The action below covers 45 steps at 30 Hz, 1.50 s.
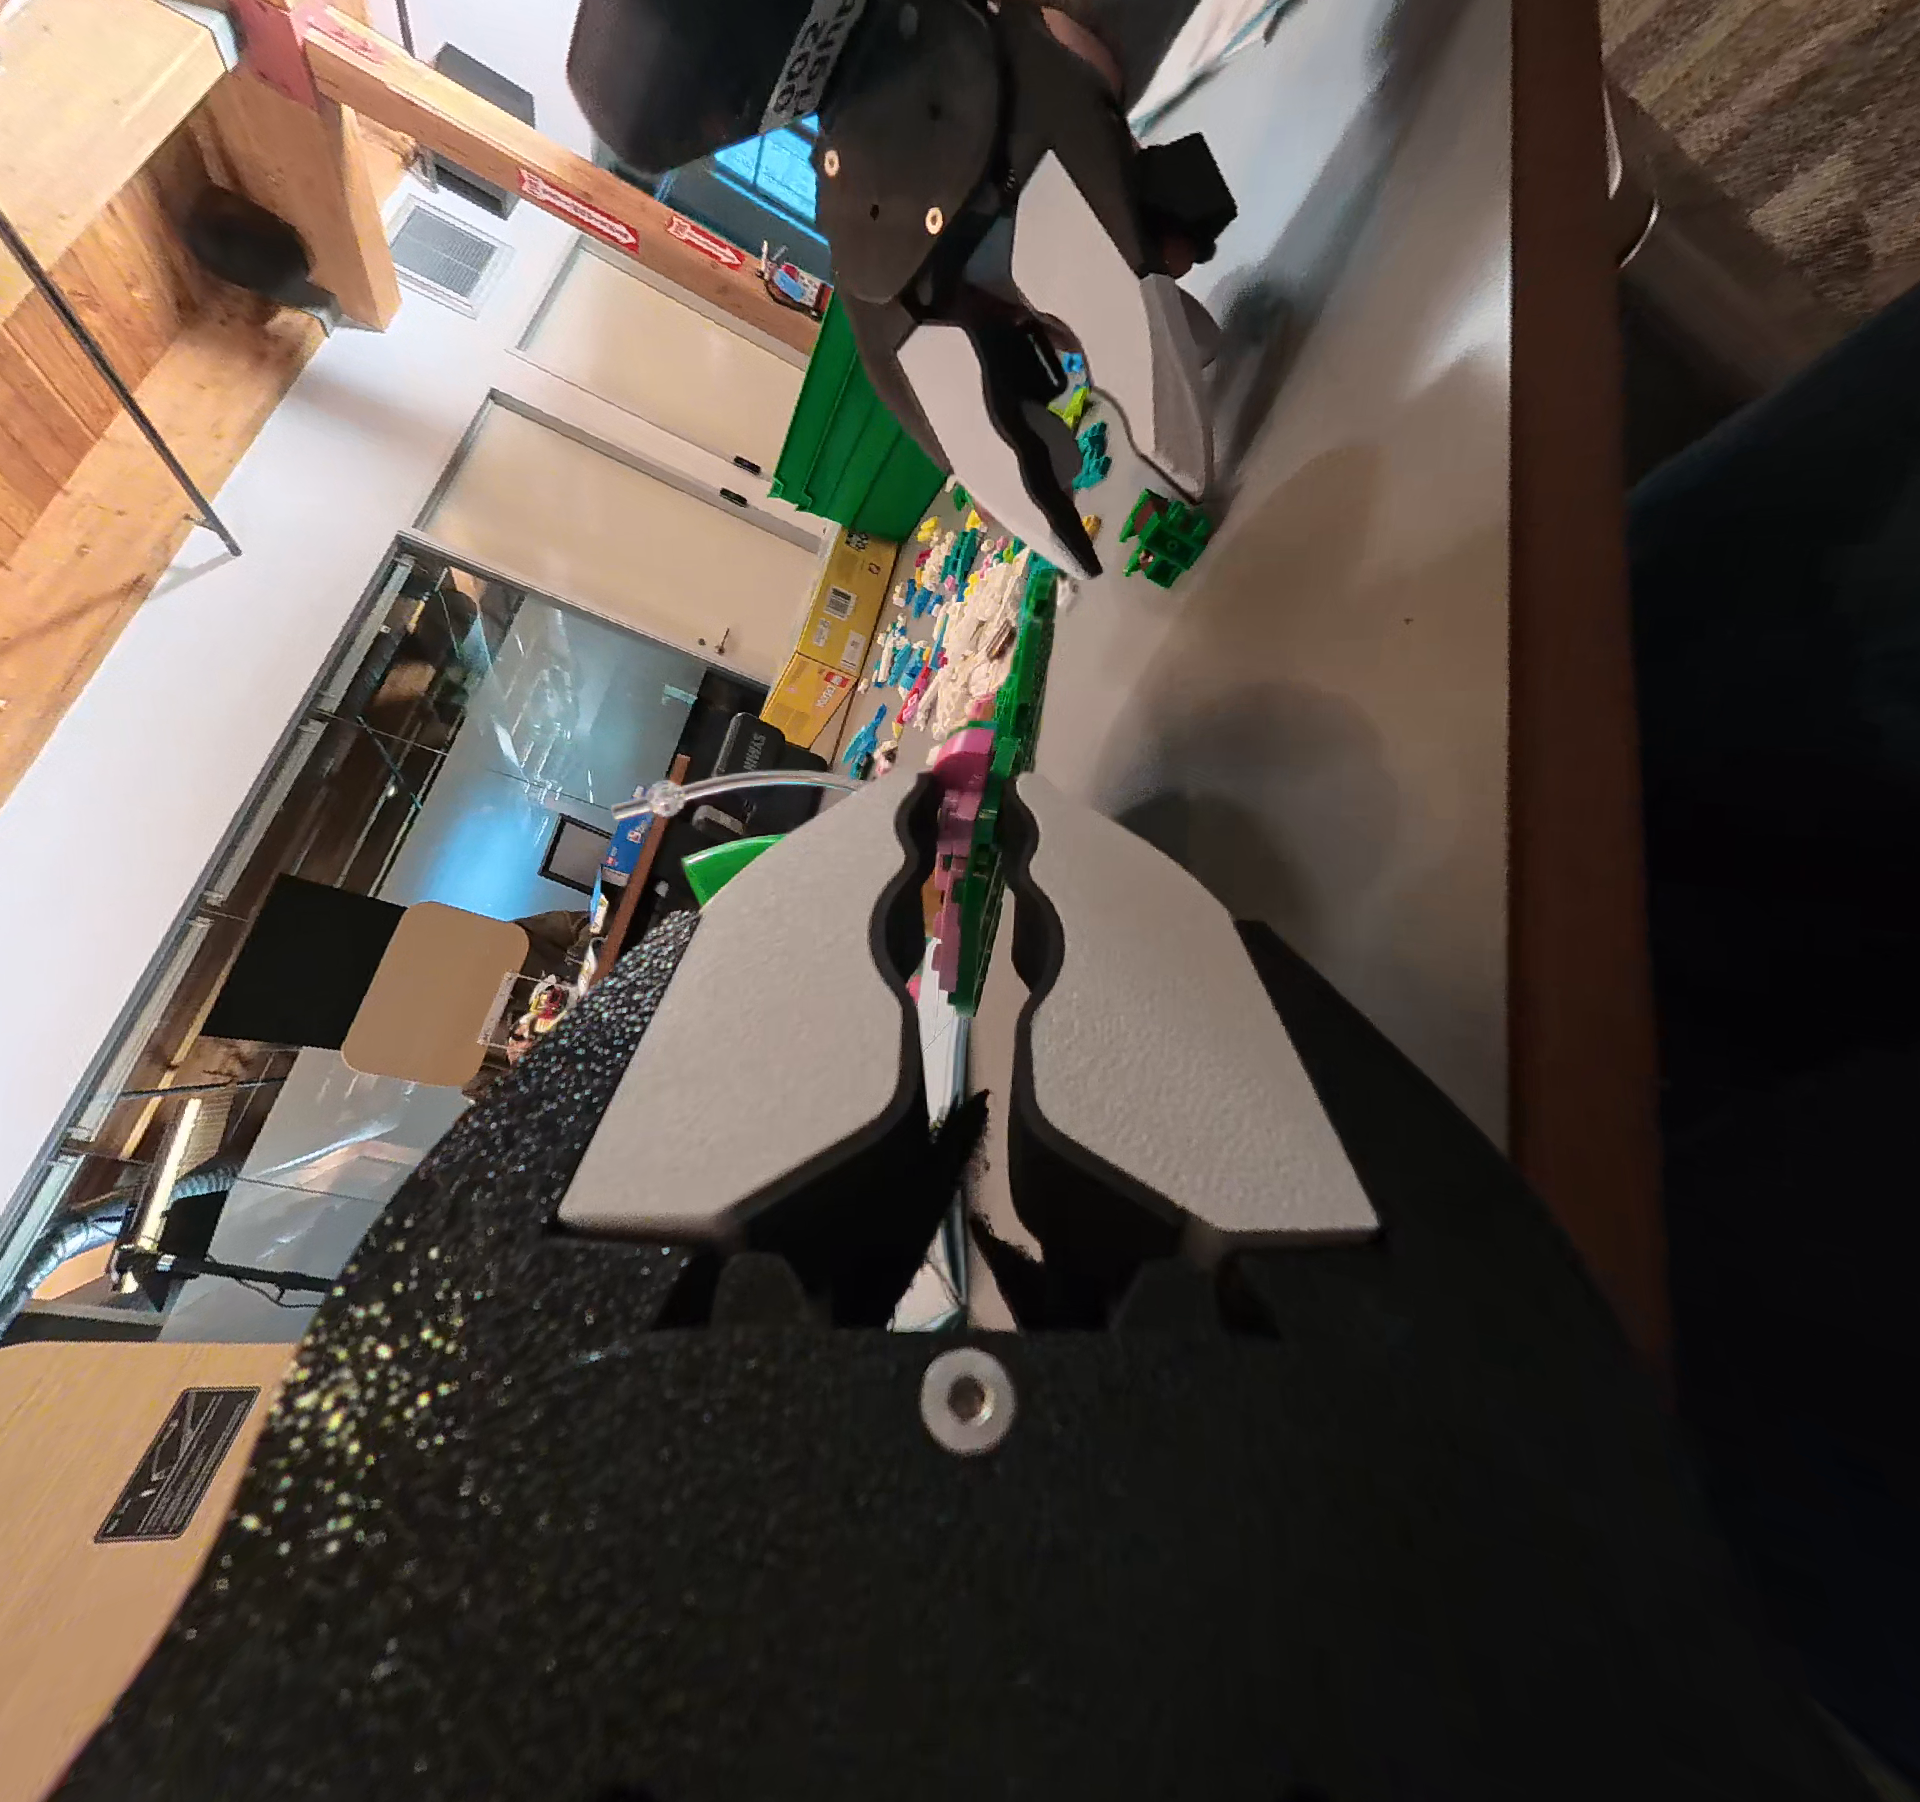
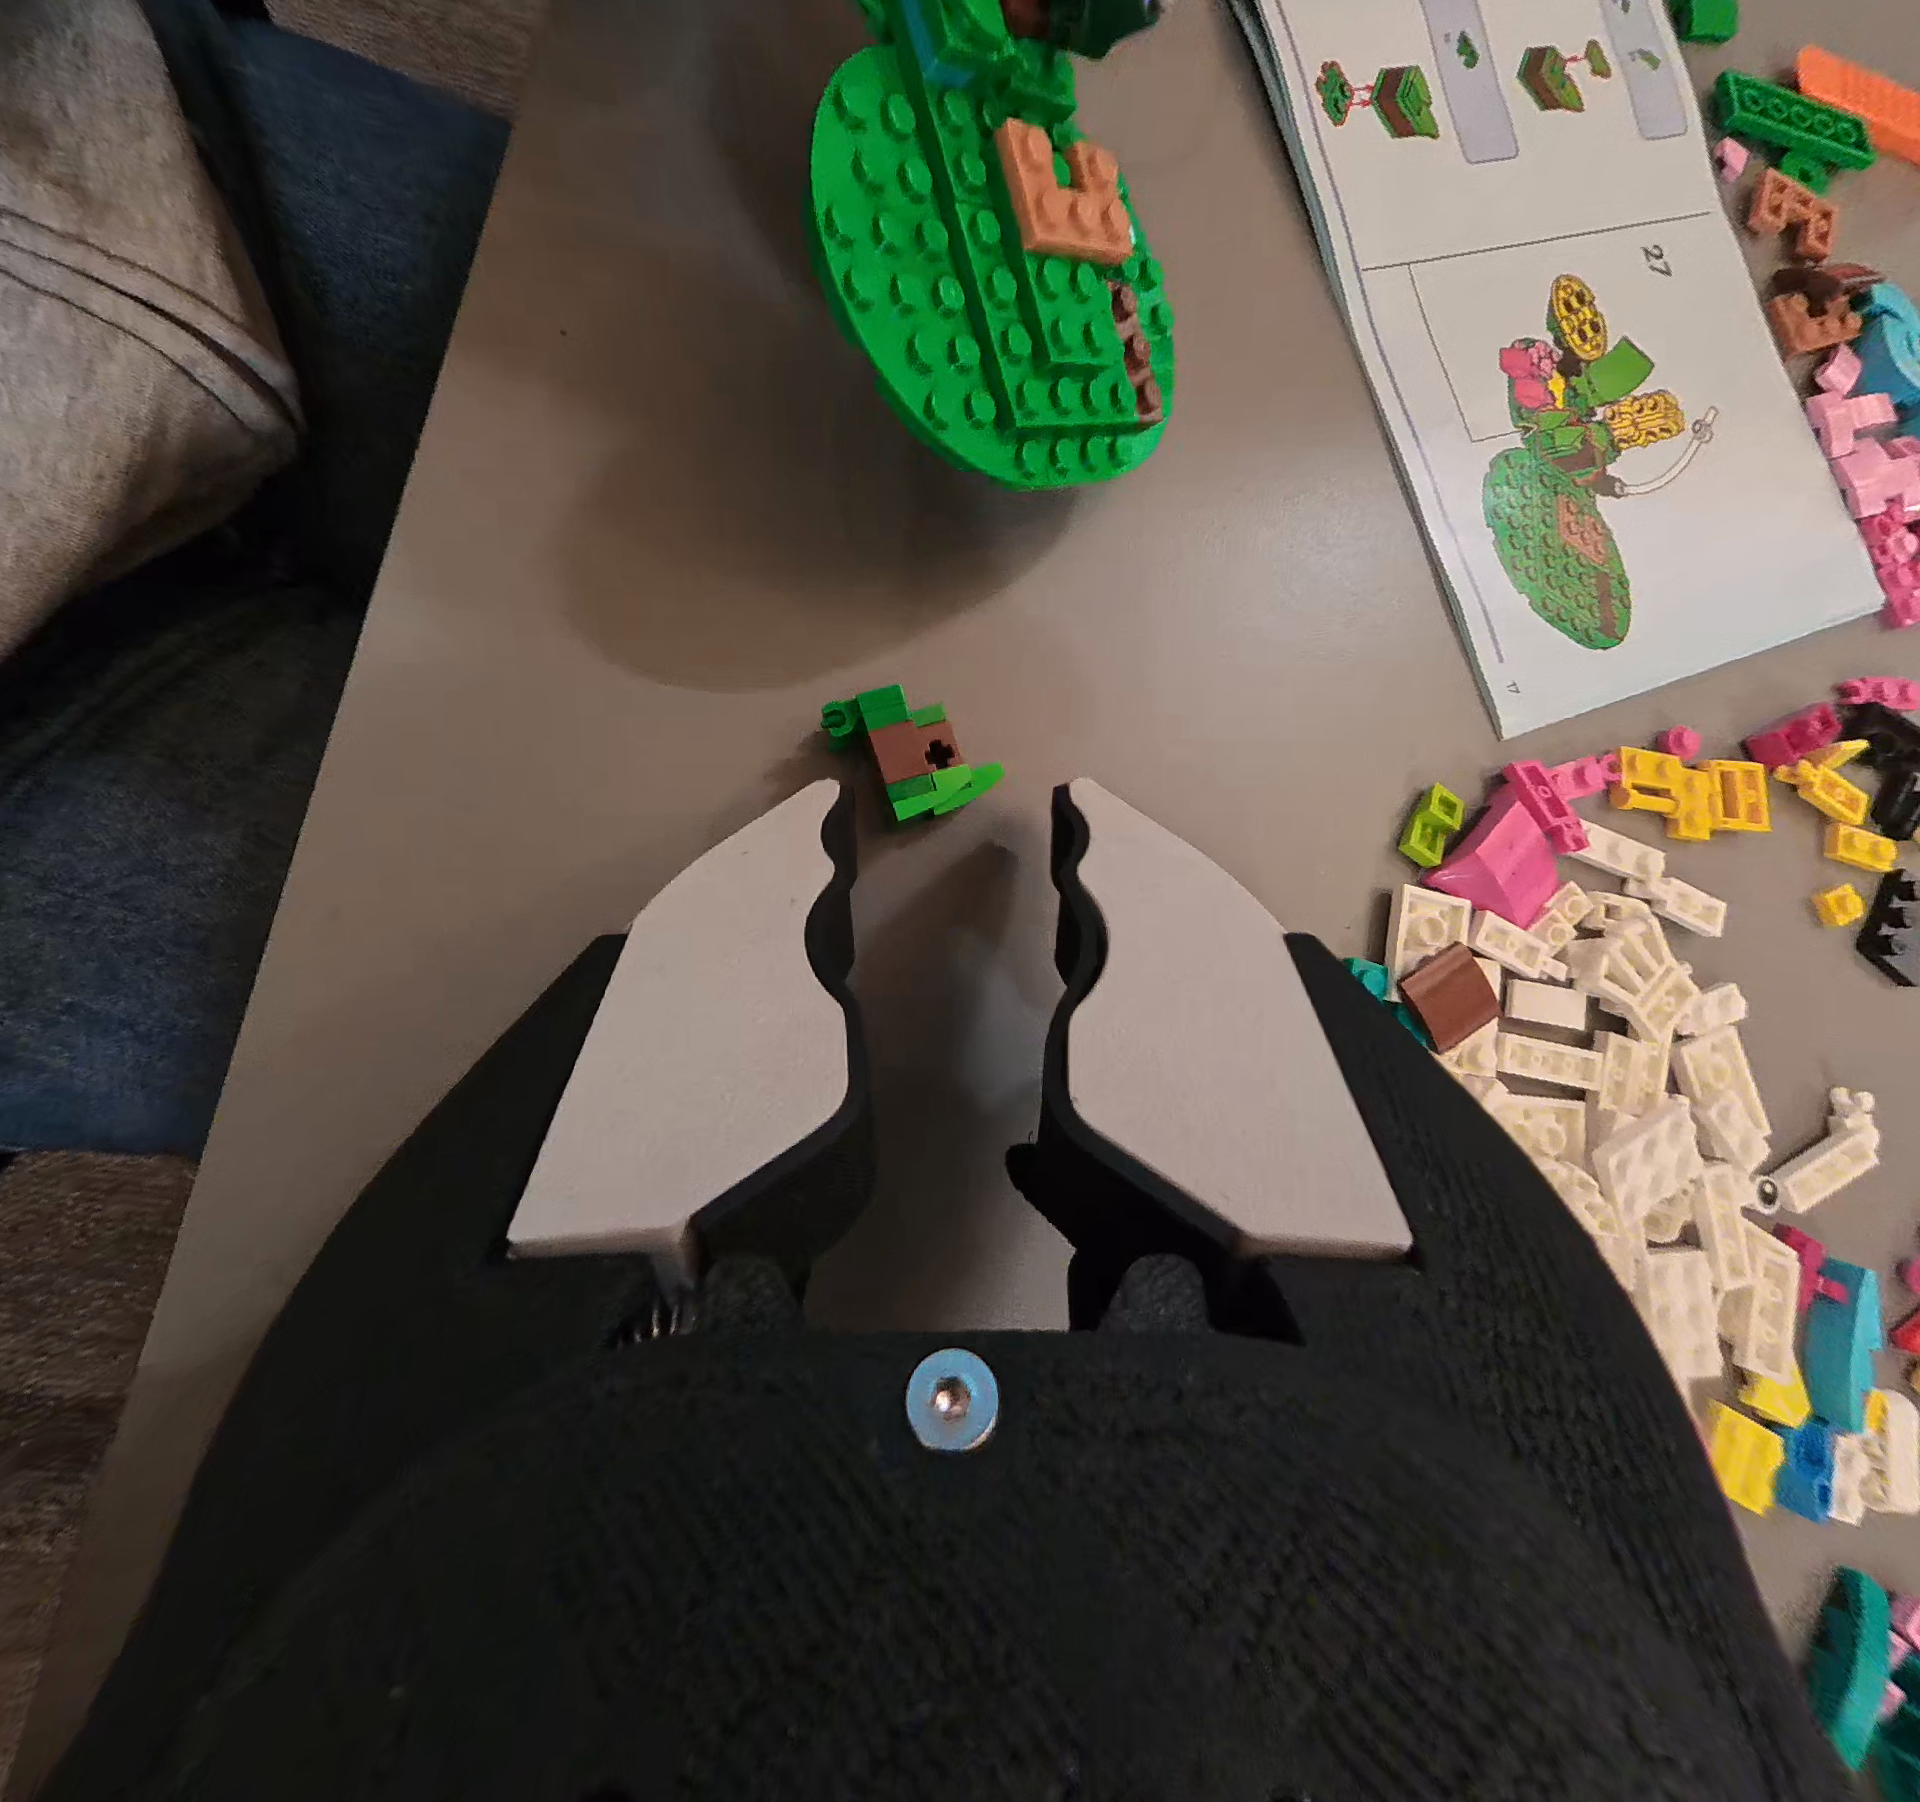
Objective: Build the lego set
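My left gripper [image 1: 971, 796] is shut on a green brick model: its fingers [image 1: 1122, 973] clamp the green studded plate [image 1: 1013, 672] edge-on, with pink bricks [image 1: 961, 765] at the pads. A clear curved tube [image 1: 717, 796] sticks out beside it. In the right wrist view the same green model [image 2: 977, 256] hangs tilted above the grey table [image 2: 644, 609]. My right gripper [image 2: 948, 791] is open and empty, low over the table. A small green and brown brick assembly [image 2: 914, 755] lies just ahead of its fingertips, untouched. The left wrist view shows that gripper [image 1: 1141, 528] open beside the assembly [image 1: 1169, 542].
An open instruction booklet [image 2: 1538, 298] lies at the right. Loose white bricks [image 2: 1621, 1056] and pink, yellow and green ones [image 2: 1704, 796] are heaped beside it. A green bin [image 1: 852, 443] and yellow boxes [image 1: 842, 609] stand at the far end. A cushioned seat [image 2: 125, 298] borders the table's left edge. Across from one pair of fingers to the other is roughly 15 centimeters.
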Each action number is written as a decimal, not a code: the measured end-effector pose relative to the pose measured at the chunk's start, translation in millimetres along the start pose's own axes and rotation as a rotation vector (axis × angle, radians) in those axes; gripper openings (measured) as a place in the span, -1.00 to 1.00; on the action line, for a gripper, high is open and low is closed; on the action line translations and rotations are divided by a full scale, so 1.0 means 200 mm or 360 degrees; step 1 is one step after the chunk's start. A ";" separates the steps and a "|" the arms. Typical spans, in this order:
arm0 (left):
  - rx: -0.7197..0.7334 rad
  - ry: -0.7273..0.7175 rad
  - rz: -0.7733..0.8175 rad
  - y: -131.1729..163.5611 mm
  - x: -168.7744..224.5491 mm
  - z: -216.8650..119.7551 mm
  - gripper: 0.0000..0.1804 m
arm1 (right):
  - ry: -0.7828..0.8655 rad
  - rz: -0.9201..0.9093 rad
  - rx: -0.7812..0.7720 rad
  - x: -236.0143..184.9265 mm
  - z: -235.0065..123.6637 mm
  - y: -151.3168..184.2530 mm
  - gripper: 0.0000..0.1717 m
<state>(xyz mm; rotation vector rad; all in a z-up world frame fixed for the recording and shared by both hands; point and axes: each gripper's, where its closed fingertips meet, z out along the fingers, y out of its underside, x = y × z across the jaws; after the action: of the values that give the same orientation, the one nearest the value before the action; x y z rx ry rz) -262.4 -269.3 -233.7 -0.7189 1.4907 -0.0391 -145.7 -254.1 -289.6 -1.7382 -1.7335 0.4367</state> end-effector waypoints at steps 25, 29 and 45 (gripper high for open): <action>0.0066 0.0070 -0.0167 -0.01 0.00 0.00 -0.87 | 0.0060 -0.0109 0.0051 -0.11 -0.03 -0.06 -0.68; 0.0062 0.0073 -0.0172 0.00 0.00 0.00 -0.87 | -0.0033 -0.0132 -0.0060 -0.11 0.00 -0.04 -0.68; -0.0142 -0.0053 -0.0045 0.02 -0.01 0.06 -0.87 | 0.1088 -0.0228 -0.0149 0.19 -0.10 -0.37 -0.83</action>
<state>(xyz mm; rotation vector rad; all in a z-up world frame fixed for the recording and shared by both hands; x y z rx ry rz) -254.0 -260.6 -234.3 -0.8088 1.4577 0.0177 -186.9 -227.1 -219.6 -1.5571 -1.3677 -0.2852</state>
